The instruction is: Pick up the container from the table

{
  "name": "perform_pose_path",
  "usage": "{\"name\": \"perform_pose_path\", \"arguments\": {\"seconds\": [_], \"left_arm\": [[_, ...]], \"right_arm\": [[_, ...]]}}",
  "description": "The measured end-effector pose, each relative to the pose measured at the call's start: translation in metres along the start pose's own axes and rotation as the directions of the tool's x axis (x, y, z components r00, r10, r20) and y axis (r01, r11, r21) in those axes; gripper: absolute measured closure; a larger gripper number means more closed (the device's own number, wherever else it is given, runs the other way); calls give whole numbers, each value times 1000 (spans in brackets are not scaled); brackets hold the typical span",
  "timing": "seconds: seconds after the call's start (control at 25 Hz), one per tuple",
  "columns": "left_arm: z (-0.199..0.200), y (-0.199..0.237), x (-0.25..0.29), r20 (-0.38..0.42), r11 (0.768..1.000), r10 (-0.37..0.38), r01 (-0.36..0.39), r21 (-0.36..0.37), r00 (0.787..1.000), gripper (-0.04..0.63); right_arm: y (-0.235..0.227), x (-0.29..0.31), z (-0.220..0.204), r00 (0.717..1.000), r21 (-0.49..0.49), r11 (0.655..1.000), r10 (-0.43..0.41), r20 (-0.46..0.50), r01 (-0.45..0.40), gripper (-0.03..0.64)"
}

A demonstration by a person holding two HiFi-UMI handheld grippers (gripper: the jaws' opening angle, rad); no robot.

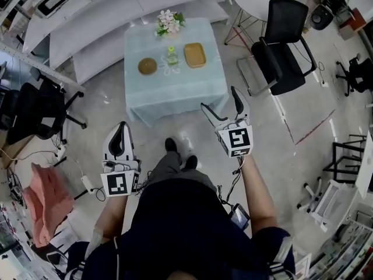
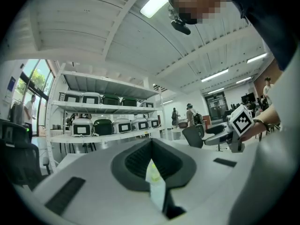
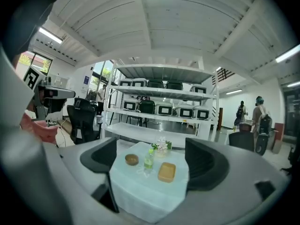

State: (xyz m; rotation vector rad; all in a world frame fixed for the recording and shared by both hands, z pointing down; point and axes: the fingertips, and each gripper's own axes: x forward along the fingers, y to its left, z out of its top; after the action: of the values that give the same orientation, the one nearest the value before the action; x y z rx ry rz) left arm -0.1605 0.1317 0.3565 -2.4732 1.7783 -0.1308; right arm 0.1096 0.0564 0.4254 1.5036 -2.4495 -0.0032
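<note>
**A:** where's the container (image 1: pixel 194 55) at right now?

**B:** sitting on the table (image 1: pixel 175 89) with the pale blue cloth, toward the person's right. It's a shallow tan rectangular one. A clear bottle (image 1: pixel 171 58) with a greenish top stands just beside it in the middle, a round brown bowl (image 1: pixel 147 66) is on the bottle's other side, and there are flowers (image 1: pixel 169 21) at the far edge. Way too small to tell what's in the container or the bowl

**A:** and the grippers?

**B:** both well short of the table. The left gripper (image 1: pixel 119 134) has its jaws pressed together, empty. The right gripper (image 1: pixel 220 101) has its jaws spread wide, with the table showing between them
</note>
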Motion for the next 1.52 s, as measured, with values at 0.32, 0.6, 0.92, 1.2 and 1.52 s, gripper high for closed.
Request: {"name": "perform_pose_path", "arguments": {"seconds": [0.32,0.6,0.92,1.2,1.52], "left_arm": [[-7,33,87,27,999,-26,25,25,999,592],[-17,75,141,26,999,-15,14,42,1000,592],[-35,100,170,-40,997,54,-52,56,998,592],[-43,102,195,-101,991,120,-113,76,988,592],[-56,98,221,-169,985,149,-132,111,974,592]], "right_arm": [[-45,109,-32,997,61,998,-8,-79,13,158],[-77,192,-83,978,96,994,-32,-207,52,178],[-110,249,-150,945,104,993,-24,-326,61,212],[-132,290,-194,919,139,990,20,-394,38,227],[-151,331,-250,865,166,986,74,-496,10,267]]}}
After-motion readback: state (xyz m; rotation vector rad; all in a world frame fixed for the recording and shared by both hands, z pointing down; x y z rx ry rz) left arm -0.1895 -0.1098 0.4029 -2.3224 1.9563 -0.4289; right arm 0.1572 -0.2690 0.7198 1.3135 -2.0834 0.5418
